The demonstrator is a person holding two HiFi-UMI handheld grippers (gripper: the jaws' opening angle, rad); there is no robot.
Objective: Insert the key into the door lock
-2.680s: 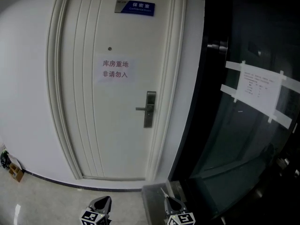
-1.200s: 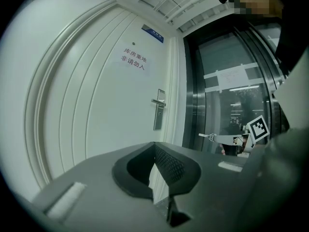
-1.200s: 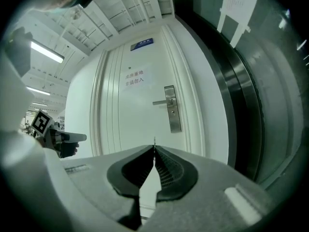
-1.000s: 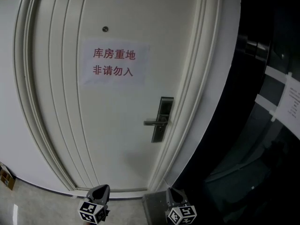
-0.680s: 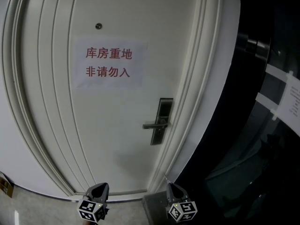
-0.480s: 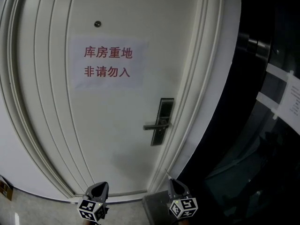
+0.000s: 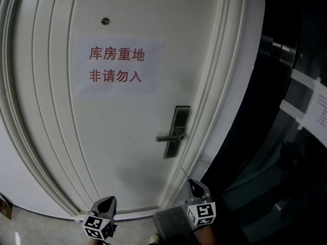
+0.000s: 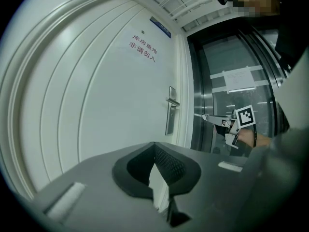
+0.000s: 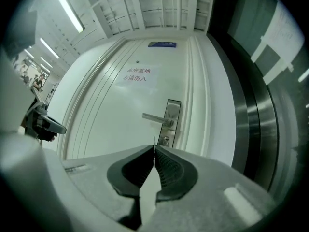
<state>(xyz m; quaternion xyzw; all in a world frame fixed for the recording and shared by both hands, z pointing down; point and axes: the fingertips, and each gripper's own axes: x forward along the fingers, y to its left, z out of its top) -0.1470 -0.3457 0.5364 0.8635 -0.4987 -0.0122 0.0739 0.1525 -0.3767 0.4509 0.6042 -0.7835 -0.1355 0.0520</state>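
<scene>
Key (image 9: 154,142) shows as a thin blade sticking out from the tip of the right gripper (image 7: 192,182), whose jaws are pinched together on it. Straight ahead of this gripper is the lock plate (image 9: 171,121) on the white door (image 7: 127,137). In the right gripper view the keyhole (image 9: 165,140) sits just right of the blade's tip, under the handle (image 9: 153,117), which juts left from the plate. The head view shows the key still clear of the lock, with bare door between them.

The left gripper (image 8: 154,145) has its jaws closed tip to tip with nothing between them. It is to the left of the right gripper, well apart from it, and also faces the door. A hand (image 8: 258,138) holds the right gripper from behind.

Above and ahead of both grippers a notice (image 7: 116,65) with red characters is stuck on the door, a peephole (image 7: 105,21) just over it, and a blue sign (image 9: 162,44) higher up. Right of the right gripper is a dark glass door (image 7: 286,152) with a taped sheet (image 7: 319,103).
</scene>
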